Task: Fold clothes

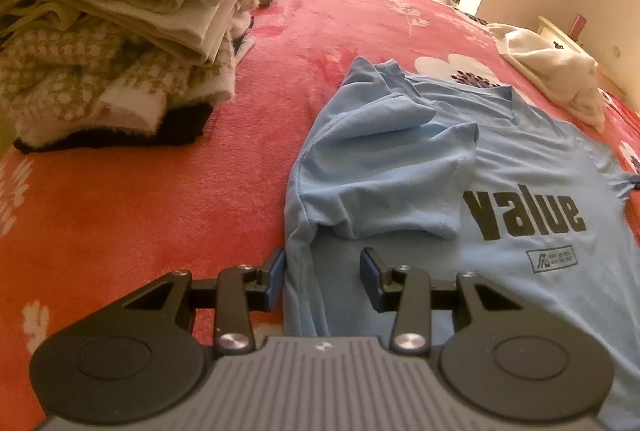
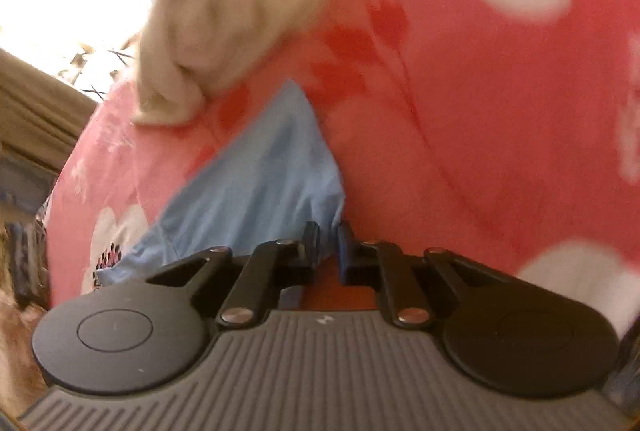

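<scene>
Your left gripper (image 1: 322, 277) stood apart over the blue T-shirt's (image 1: 500, 159) side edge. Your right gripper (image 2: 329, 245) was clamped on its sleeve (image 2: 260, 183), beige cloth (image 2: 224, 43) at eleven o'clock.

surface: red floral bed cover (image 1: 140, 199) | on it: blue T-shirt (image 1: 500, 191), folded stack (image 1: 120, 31), cream garment (image 1: 560, 79)

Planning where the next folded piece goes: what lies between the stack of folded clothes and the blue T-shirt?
In the left wrist view, only bare red floral blanket lies between the stack of folded clothes and the blue T-shirt.
</scene>
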Action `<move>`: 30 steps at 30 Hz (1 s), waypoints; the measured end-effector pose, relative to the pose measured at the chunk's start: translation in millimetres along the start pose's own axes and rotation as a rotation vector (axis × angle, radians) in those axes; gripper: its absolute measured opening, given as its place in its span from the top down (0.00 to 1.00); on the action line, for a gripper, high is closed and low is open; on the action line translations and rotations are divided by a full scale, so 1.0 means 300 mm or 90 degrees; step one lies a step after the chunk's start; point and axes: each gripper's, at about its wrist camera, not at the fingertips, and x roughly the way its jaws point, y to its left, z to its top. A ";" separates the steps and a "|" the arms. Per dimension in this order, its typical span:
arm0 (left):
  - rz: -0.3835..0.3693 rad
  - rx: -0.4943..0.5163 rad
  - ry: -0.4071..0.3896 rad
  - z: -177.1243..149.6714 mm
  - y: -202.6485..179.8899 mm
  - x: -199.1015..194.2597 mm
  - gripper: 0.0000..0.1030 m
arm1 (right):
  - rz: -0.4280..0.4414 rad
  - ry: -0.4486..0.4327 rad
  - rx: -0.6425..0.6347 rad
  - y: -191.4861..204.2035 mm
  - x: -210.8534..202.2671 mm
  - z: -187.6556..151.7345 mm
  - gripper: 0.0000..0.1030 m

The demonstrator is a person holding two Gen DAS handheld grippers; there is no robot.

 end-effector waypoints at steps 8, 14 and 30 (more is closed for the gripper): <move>0.003 0.004 0.006 0.001 0.001 0.007 0.59 | -0.163 -0.065 -0.078 -0.032 0.032 0.013 0.90; 0.002 0.007 0.006 0.000 0.009 0.002 0.59 | -0.053 -0.089 -0.126 0.031 -0.090 -0.037 0.90; 0.006 0.005 0.015 -0.009 -0.010 -0.004 0.59 | 0.120 -0.033 0.049 0.020 0.020 0.028 0.90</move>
